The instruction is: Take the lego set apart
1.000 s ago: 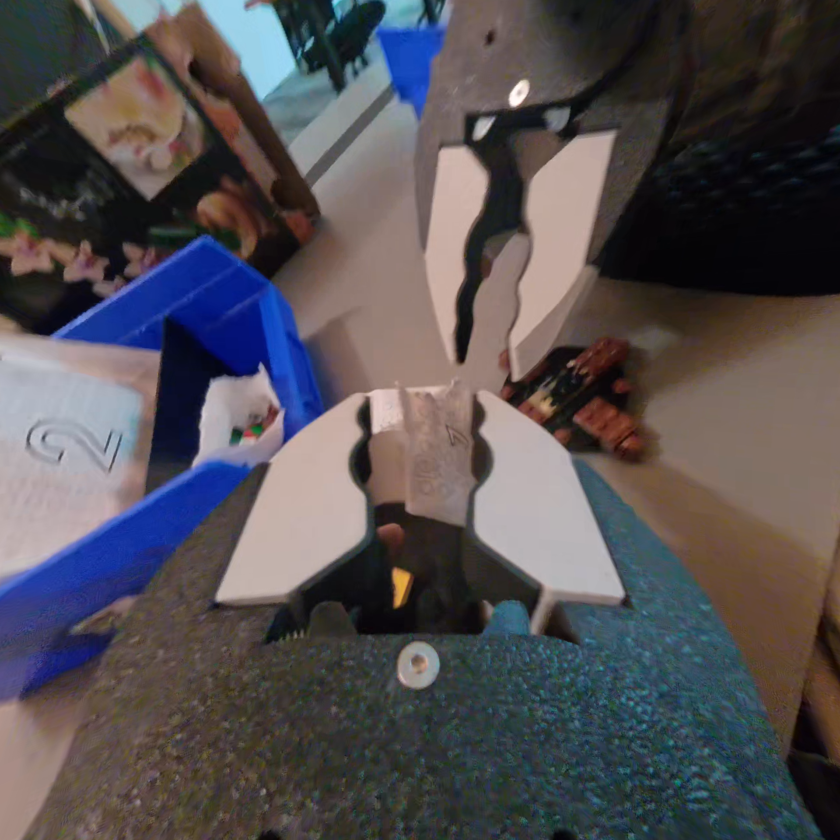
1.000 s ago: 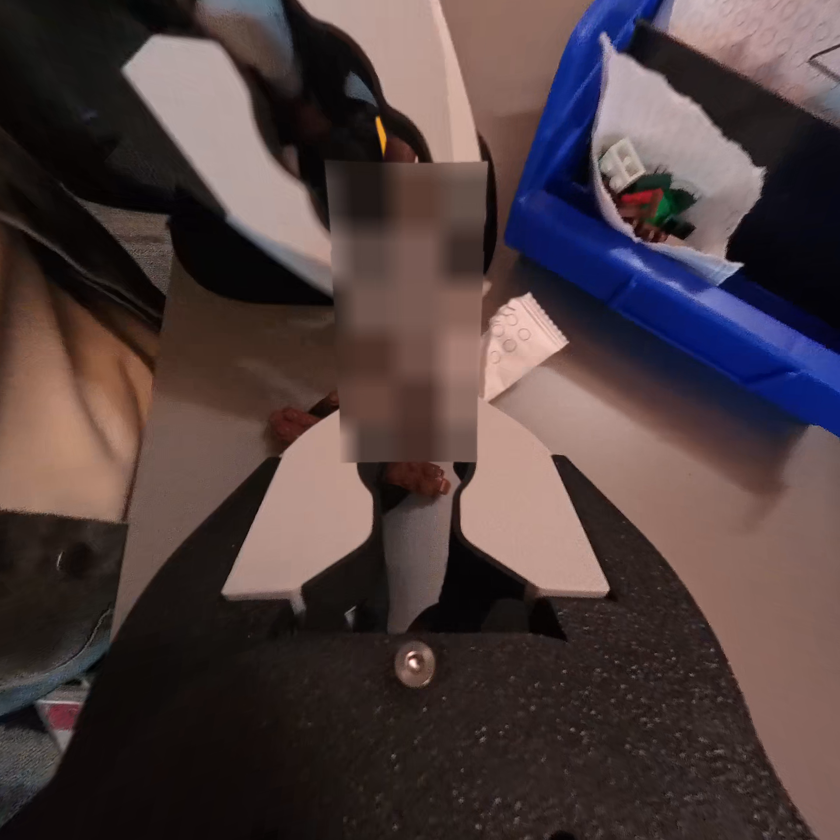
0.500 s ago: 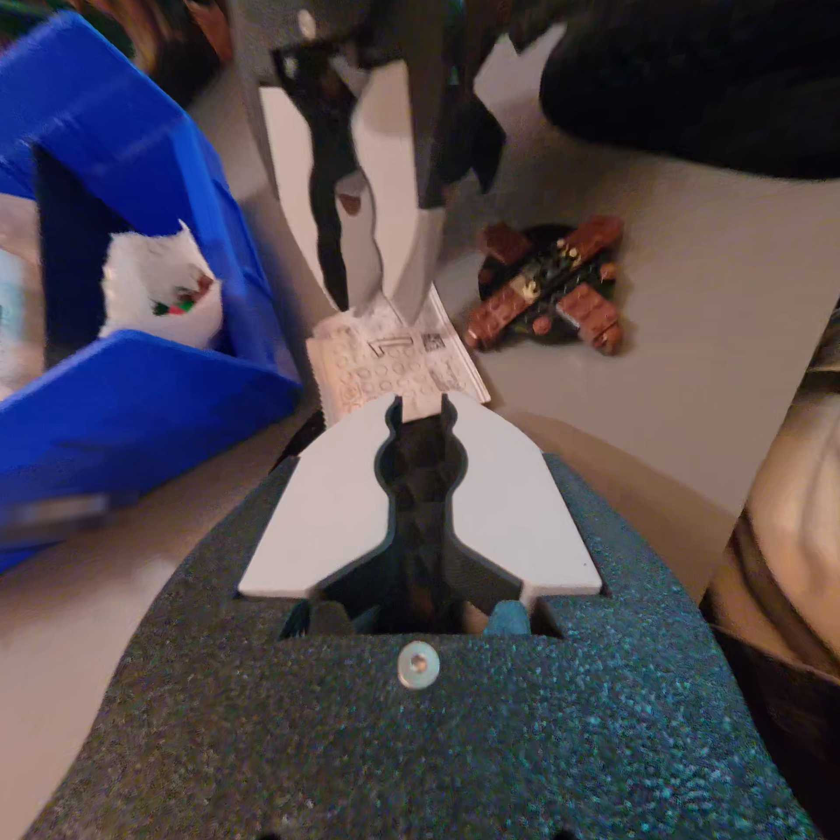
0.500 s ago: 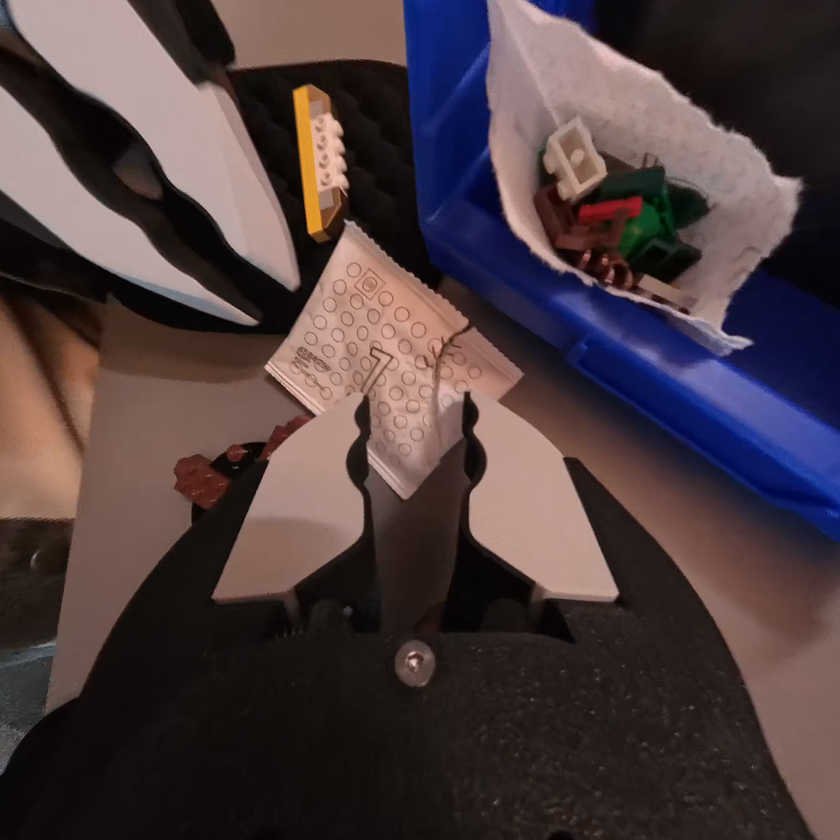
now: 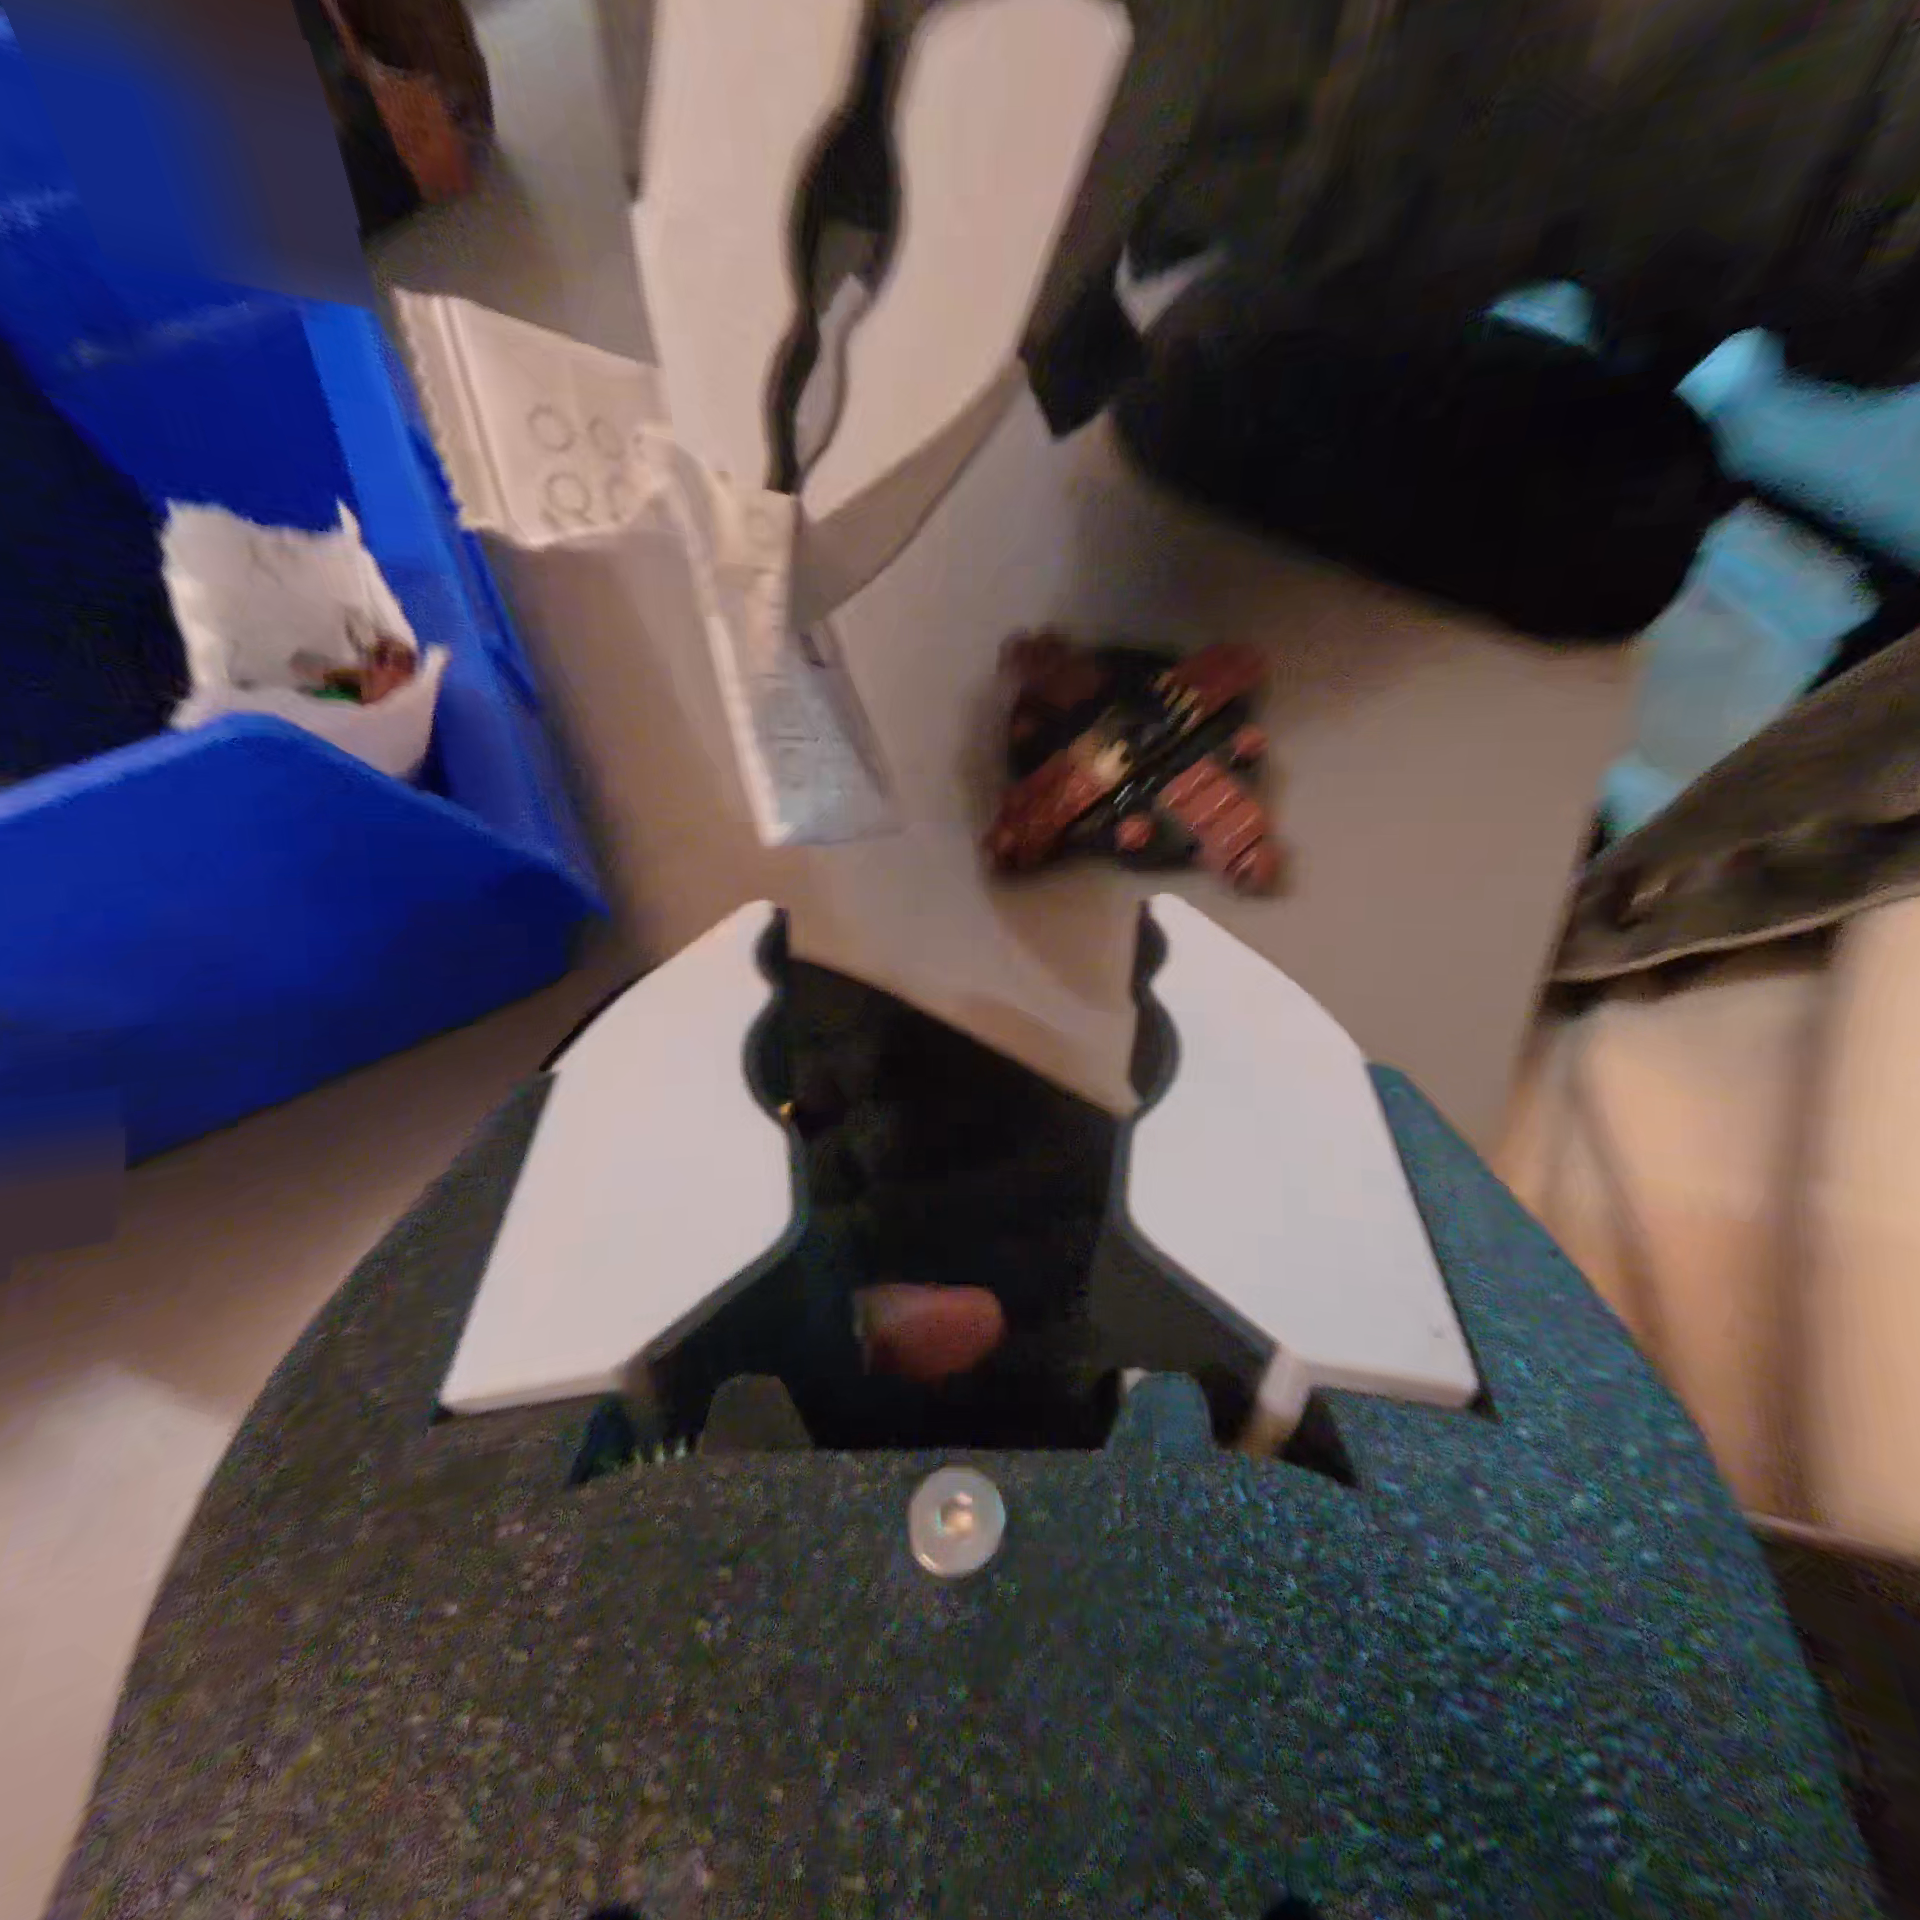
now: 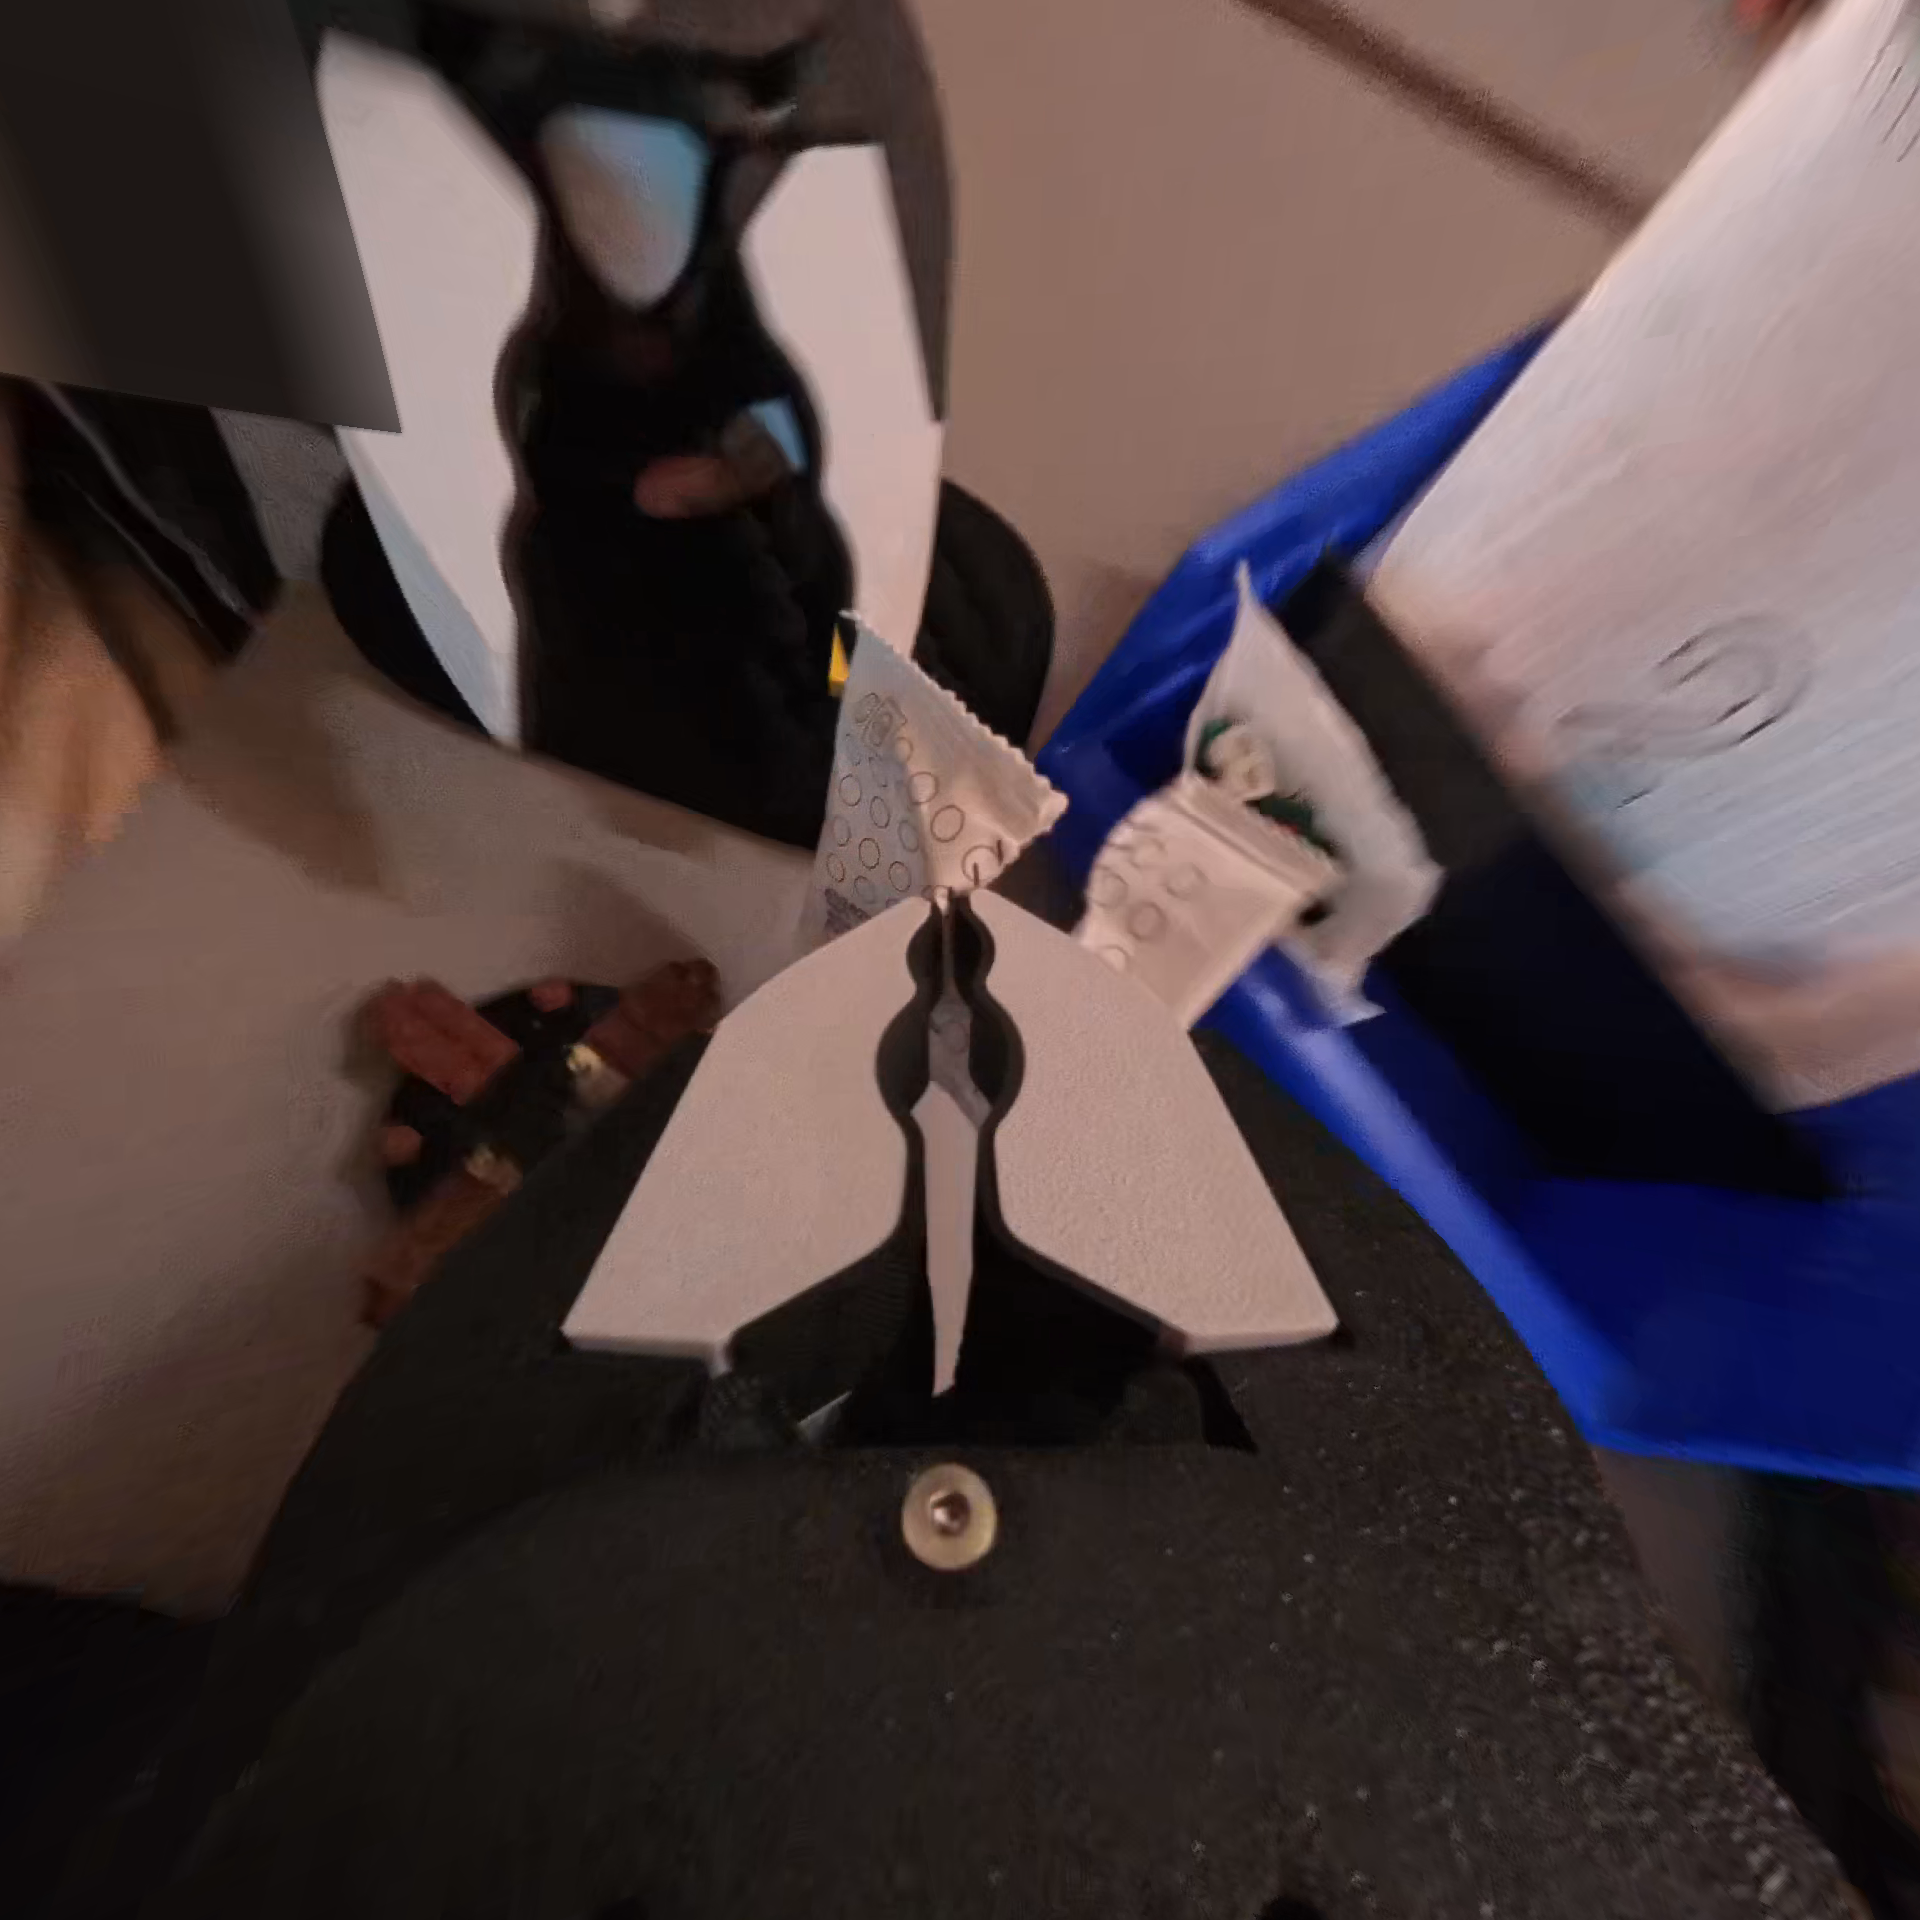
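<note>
The lego set (image 5: 1132,758), a small brown and black build, lies on the beige table; it also shows in the right wrist view (image 6: 499,1060). My right gripper (image 6: 951,909) is shut on the edge of a small white paper bag (image 6: 914,800) printed with circles and holds it above the table. In the left wrist view the right gripper (image 5: 790,488) hangs the bag (image 5: 800,727) just left of the set. My left gripper (image 5: 961,914) is open and empty, a little short of the set. It also shows in the right wrist view (image 6: 686,675).
A blue bin (image 5: 260,831) stands at the left, holding a torn white bag (image 6: 1278,790) with loose bricks and a large white bag (image 6: 1662,520). Another white circle-printed piece (image 6: 1164,894) rests at the bin's rim. A black pad (image 6: 987,582) with a yellow brick (image 6: 836,665) lies behind. The left gripper's tips are roughly 6 centimetres from the right gripper's.
The small paper bag lay flat on the table half a second ago. My right gripper has shut on it and lifted it. My left gripper has opened wider.
</note>
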